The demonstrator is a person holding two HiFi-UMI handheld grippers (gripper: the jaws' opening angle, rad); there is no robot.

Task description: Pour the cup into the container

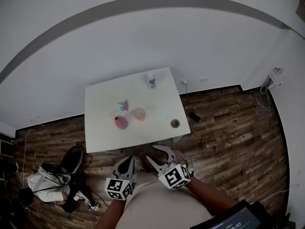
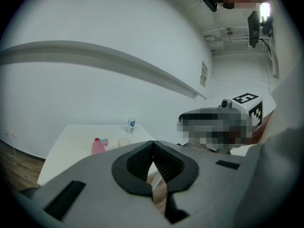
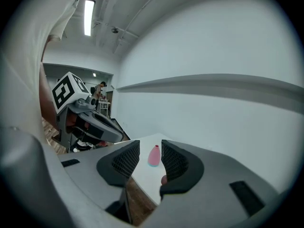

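Observation:
A white table (image 1: 102,128) stands ahead of me over a wooden floor. On it are a translucent pinkish cup (image 1: 139,113), a pink bottle (image 1: 121,122), a small dark round container (image 1: 175,123) near the right front corner, a small colourful item (image 1: 123,105) and a white bottle (image 1: 151,80) at the back. Both grippers hang in front of the table's near edge, touching nothing. My left gripper (image 1: 129,159) (image 2: 152,151) is shut and holds nothing. My right gripper (image 1: 150,152) (image 3: 150,158) is open, and the pink bottle (image 3: 154,156) shows far off through its gap.
Clothes, shoes and a bag (image 1: 57,175) lie on the floor at the left. A small black object (image 1: 194,116) sits on the floor right of the table, and cables (image 1: 259,97) bunch by the right wall. A screen (image 1: 238,218) shows at the bottom right.

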